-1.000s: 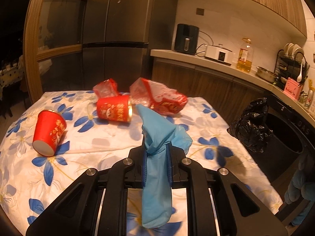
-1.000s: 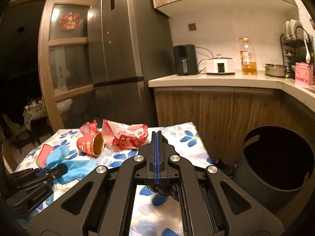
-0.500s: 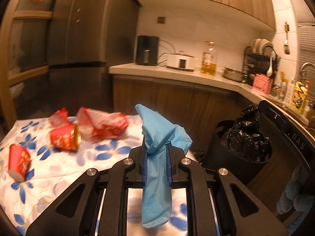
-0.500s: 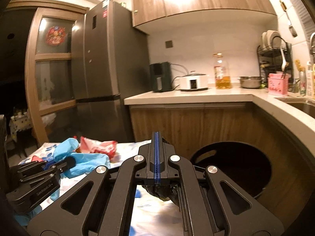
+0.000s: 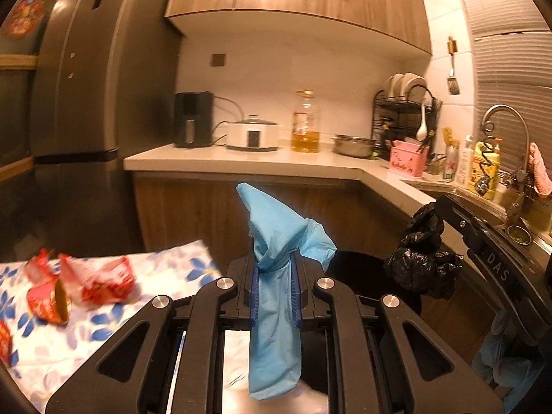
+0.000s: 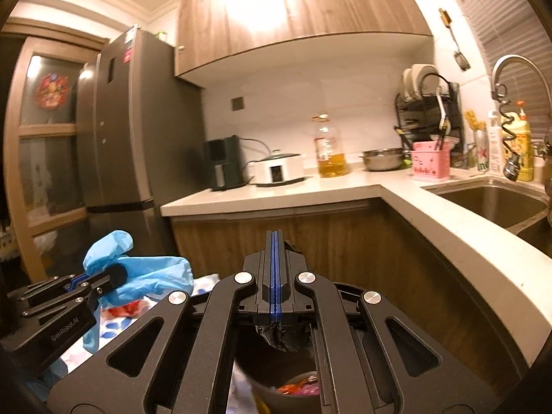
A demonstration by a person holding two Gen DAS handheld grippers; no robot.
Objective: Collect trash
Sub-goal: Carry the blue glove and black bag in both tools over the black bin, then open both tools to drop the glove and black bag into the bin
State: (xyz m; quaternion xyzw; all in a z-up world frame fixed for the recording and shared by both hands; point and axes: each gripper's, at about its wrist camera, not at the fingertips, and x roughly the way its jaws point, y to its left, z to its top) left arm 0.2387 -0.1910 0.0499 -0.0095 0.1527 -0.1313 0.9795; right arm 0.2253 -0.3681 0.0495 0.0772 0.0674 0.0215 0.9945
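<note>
My left gripper (image 5: 275, 269) is shut on a blue disposable glove (image 5: 276, 276), which hangs down between the fingers; it also shows in the right wrist view (image 6: 138, 276). My right gripper (image 6: 274, 262) is shut on the black trash bag (image 5: 424, 255), holding it up beside the dark bin (image 6: 345, 362); a scrap of bag (image 6: 276, 336) shows under the jaws. The left gripper hangs near the table's edge, left of the bin. Red cups (image 5: 48, 300) and a crumpled red wrapper (image 5: 100, 277) lie on the floral table (image 5: 51, 341).
The wooden counter (image 5: 262, 162) with appliances, oil bottle and dish rack runs behind the bin. A sink (image 6: 496, 200) is at right. The fridge (image 6: 127, 138) stands at left. Some trash (image 6: 296, 388) lies in the bin.
Both grippers have swung right and up, away from the table toward the bin and counter. The glove stays in the left gripper and the bag in the right.
</note>
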